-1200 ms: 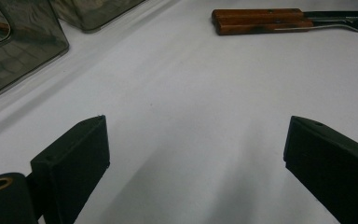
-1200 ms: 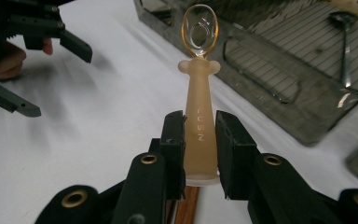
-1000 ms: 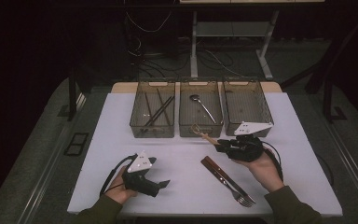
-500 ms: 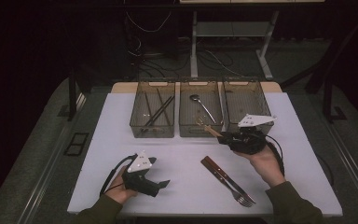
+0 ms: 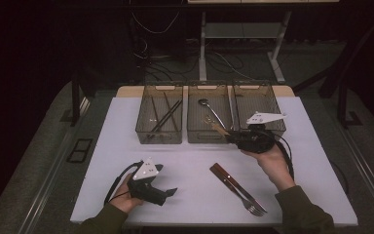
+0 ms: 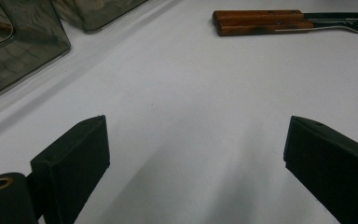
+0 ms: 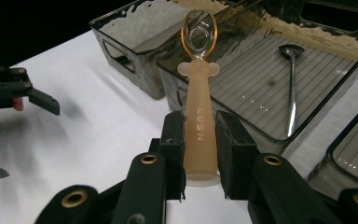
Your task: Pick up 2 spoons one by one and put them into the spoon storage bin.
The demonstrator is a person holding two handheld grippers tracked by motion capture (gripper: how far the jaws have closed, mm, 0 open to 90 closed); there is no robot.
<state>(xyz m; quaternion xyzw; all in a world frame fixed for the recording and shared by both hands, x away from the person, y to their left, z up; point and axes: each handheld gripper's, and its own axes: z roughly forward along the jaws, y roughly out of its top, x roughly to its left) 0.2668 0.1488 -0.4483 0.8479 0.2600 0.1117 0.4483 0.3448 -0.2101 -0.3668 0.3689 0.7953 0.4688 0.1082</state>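
At 1 o'clock on the bench, right tongs (image 7: 200, 154) clamp light, stiff plastic spoon (image 7: 199, 100) by its thick handle over middle tray (image 5: 209, 134); left tongs (image 6: 196, 158) open, empty.

A dim room around a lit white table.

The white table top (image 5: 126, 146) fills the lower middle of the high view, the only bright surface; beyond its edges everything falls into near-black. A grey floor (image 5: 44, 161) with a darker strip runs down the left side and again along the right. At the top centre stands a pale metal frame (image 5: 238, 34) on splayed legs, with loose cables (image 5: 175, 53) tangled on the ground to its left. The upper corners are dark.
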